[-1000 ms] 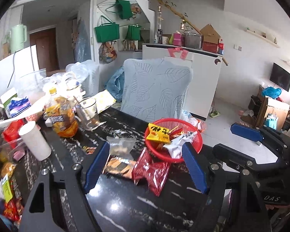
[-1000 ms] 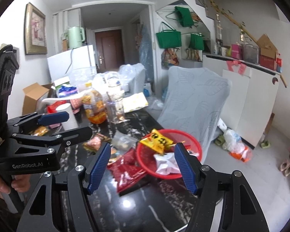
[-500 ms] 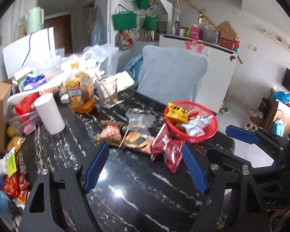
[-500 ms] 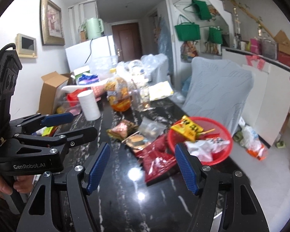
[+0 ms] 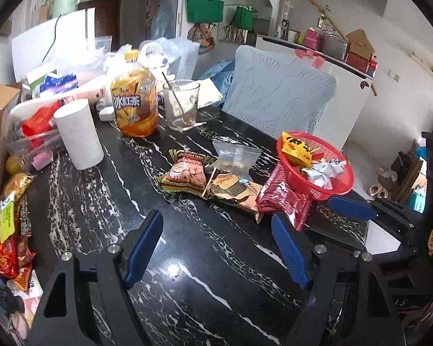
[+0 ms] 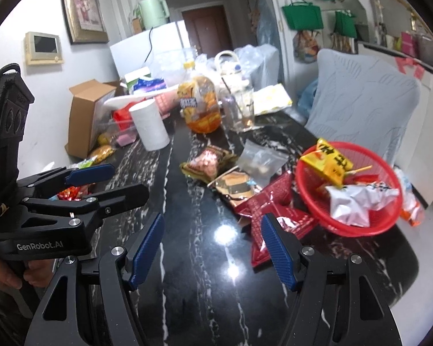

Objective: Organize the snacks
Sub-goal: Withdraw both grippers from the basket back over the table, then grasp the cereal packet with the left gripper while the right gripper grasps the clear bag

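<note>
Both tongs, left (image 5: 216, 248) and right (image 6: 212, 248), gape empty; the red packet (image 6: 274, 213) lies just ahead of the right, against the basket (image 6: 360, 227)

One red basket (image 5: 343, 186) sits on the black table (image 5: 187, 259). Three things show in it: one yellow pack (image 5: 296, 148), one white pack (image 5: 324, 173) and one thin stick (image 6: 359, 169).

Four snack packs lie on the table beside it: one red pack (image 5: 283, 201), one brown pack (image 5: 235, 193), one pink pack (image 5: 186, 174) and one clear bag (image 5: 235, 155).

Farther back stand one tea bottle (image 5: 134, 101), one glass (image 5: 182, 105) and one paper roll (image 5: 79, 134).

Three green bags (image 5: 205, 10) hang on the wall. One chair (image 5: 280, 98) stands by the table.
</note>
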`<state>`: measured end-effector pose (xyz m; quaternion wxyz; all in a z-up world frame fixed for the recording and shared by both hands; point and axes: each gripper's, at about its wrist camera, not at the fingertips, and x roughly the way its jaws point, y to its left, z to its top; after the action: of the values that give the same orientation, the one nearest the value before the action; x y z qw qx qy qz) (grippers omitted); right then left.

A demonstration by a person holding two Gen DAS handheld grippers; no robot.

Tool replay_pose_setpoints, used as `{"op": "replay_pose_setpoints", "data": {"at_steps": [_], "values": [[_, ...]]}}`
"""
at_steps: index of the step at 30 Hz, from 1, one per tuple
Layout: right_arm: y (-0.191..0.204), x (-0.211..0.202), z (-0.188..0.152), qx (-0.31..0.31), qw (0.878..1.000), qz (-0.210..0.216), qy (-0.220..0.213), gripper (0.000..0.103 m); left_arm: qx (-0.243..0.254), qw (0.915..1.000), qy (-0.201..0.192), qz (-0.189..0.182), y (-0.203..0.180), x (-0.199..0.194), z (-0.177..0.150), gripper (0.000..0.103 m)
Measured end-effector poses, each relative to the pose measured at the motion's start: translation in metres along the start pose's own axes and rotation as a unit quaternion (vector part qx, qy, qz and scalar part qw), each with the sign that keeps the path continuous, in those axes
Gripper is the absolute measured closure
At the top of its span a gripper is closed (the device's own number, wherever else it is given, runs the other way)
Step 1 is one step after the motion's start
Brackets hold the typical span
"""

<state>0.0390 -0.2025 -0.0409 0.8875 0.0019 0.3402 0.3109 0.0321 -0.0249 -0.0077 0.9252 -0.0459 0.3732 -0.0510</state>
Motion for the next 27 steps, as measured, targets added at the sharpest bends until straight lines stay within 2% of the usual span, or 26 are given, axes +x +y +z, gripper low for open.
{"op": "replay_pose_setpoints", "data": {"at_steps": [14, 27], "values": [[-0.016, 0.054, 0.023, 0.000, 0.999, -0.005, 0.038, 0.033, -0.005, 0.9997, 0.023, 0.011, 0.023, 0.049, 0.024, 0.026], [-0.038, 0.102, 0.058, -0.025, 0.998, -0.016, 0.050, 0.033, -0.021, 0.9989, 0.039, 0.019, 0.041, 0.095, 0.051, 0.026]]}}
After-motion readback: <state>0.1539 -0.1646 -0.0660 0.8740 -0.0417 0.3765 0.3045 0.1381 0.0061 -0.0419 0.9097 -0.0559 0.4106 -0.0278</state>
